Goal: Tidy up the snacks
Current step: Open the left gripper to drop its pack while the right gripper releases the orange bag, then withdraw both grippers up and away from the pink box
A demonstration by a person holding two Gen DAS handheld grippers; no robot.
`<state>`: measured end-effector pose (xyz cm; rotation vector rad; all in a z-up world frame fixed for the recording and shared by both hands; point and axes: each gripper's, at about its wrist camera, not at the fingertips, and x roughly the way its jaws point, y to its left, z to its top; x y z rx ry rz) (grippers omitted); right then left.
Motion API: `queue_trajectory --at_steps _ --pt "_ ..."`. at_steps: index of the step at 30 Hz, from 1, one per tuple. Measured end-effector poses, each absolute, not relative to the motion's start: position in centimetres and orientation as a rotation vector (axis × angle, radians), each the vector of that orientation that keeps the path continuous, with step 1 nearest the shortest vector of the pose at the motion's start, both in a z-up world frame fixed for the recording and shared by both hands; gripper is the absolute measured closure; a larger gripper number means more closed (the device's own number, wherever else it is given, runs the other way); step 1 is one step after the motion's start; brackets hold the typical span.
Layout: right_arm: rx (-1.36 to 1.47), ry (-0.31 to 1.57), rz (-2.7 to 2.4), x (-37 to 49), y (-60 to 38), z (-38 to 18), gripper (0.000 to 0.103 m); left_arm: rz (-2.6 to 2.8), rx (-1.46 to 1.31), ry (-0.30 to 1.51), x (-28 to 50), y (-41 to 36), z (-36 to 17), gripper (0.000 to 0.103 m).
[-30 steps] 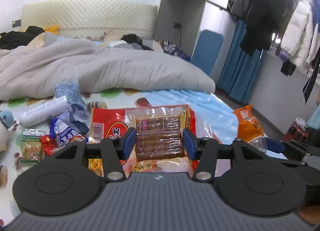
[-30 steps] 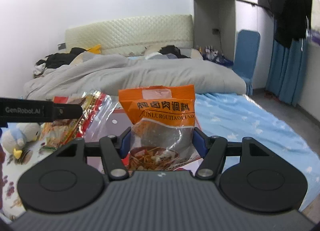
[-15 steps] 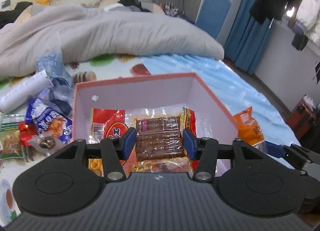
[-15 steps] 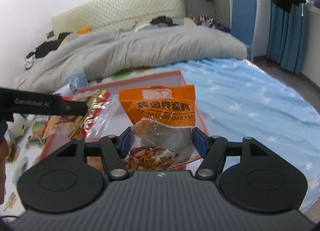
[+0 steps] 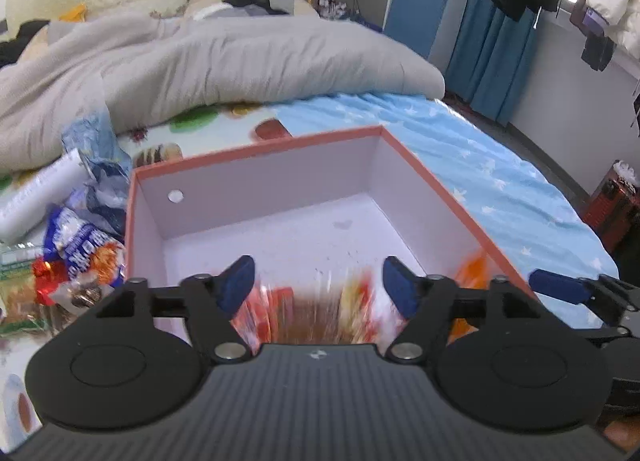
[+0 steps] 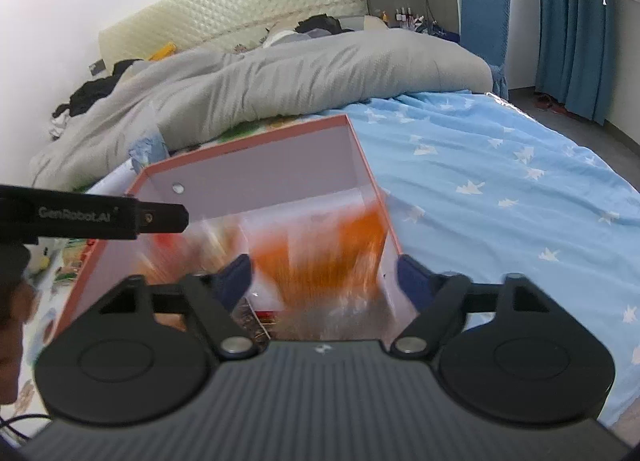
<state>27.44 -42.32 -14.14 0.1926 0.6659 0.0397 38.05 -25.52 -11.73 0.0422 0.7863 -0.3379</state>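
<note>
So both packs just got let go at once. Half a second back the left gripper (image 5: 316, 285) was clamped on the clear-and-red plastic pack of brown sausage sticks (image 5: 308, 313) and the right gripper (image 6: 322, 277) was pinching the orange foil seasoning packet (image 6: 320, 257). Now both sets of jaws have just been opening, and the packs show up as vertical smears between and below the blue pads, so they look to be dropping free rather than held.

Left side: the pads stand wide apart with clear gaps either side of the blurred sausage pack, touching nothing as far as the frame shows. Right side: same deal, pads spread, orange packet streaking down between them with no pad pressing on it.

Just beyond the fingers sits the open cardboard box with the salmon-pink rim and pale lilac inside (image 5: 256, 149), and both packs are falling into its near end. The far half of the box floor is bare. For the task that reads as two snacks going in, a decent step.

Left of the box, on the cartoon-print sheet, a heap of loose snack wrappers (image 5: 76, 249) still waits. Further back lies the rumpled grey duvet (image 5: 240, 57), then the cream quilted headboard (image 6: 240, 5).
</note>
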Motion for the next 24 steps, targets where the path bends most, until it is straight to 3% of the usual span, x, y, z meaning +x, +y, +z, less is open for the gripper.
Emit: queue_trajectory --at_steps 24 --pt "0.211 0.497 0.085 16.8 -39.3 -7.5 0.018 -0.37 -0.007 0.57 23.3 -21.0 -2.5 0.027"
